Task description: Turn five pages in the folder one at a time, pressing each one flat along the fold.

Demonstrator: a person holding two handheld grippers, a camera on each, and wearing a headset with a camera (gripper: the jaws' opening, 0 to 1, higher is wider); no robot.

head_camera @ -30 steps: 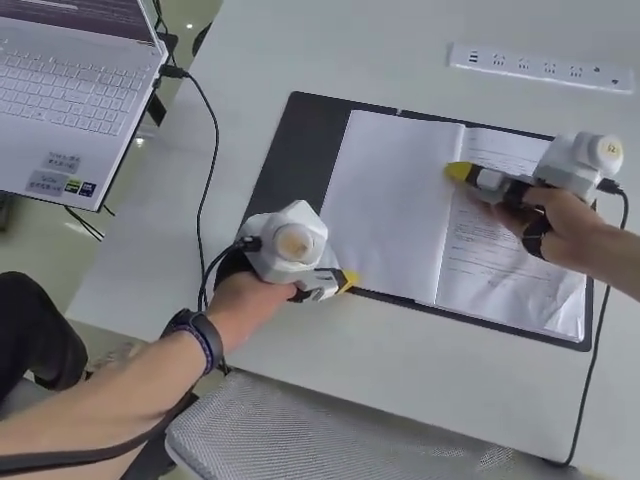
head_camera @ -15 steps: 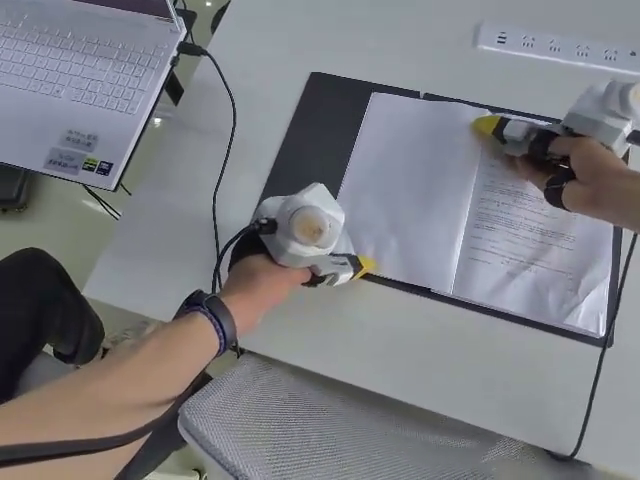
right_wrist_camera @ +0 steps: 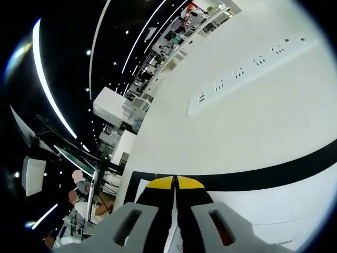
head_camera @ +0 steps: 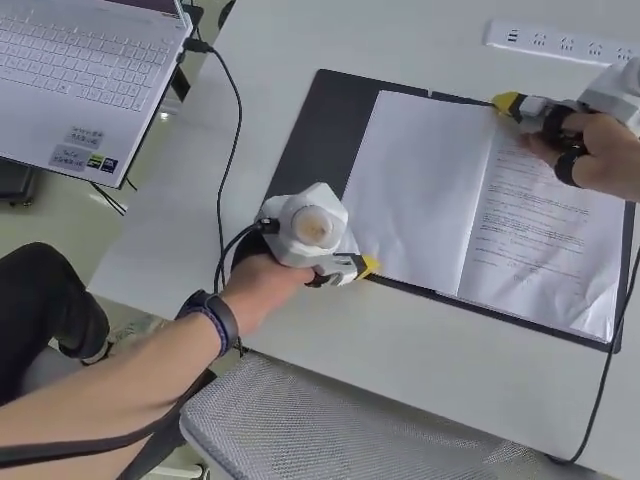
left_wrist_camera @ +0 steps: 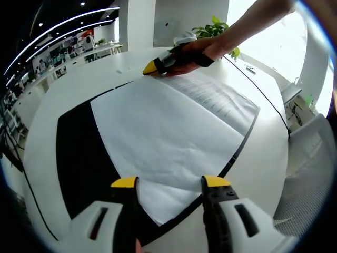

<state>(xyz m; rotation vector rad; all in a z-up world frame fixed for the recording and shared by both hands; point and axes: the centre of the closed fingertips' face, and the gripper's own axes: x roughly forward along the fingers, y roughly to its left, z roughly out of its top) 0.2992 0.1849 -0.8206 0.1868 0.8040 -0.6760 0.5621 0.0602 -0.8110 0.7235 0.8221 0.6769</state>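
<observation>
A black folder (head_camera: pixel 310 140) lies open on the white table, with a blank turned page (head_camera: pixel 420 190) on its left and a printed page (head_camera: pixel 545 220) on its right. My left gripper (head_camera: pixel 366 267) rests at the near left corner of the blank page, jaws open around that corner (left_wrist_camera: pixel 160 211). My right gripper (head_camera: pixel 506 102) is shut, its yellow tips pressed at the top of the fold between the pages. In the left gripper view the right gripper (left_wrist_camera: pixel 151 67) sits at the far end of the fold. In its own view the right gripper (right_wrist_camera: pixel 175 183) has its jaws together, empty.
An open laptop (head_camera: pixel 80 70) stands at the far left with a black cable (head_camera: pixel 232 150) running past the folder. A white power strip (head_camera: pixel 560 42) lies beyond the folder, also seen in the right gripper view (right_wrist_camera: pixel 242 74). A grey chair seat (head_camera: pixel 330 430) is below the table edge.
My right gripper has slid along the fold from mid-page up to the folder's top edge. The left gripper stays at the page corner. The head camera shifted.
</observation>
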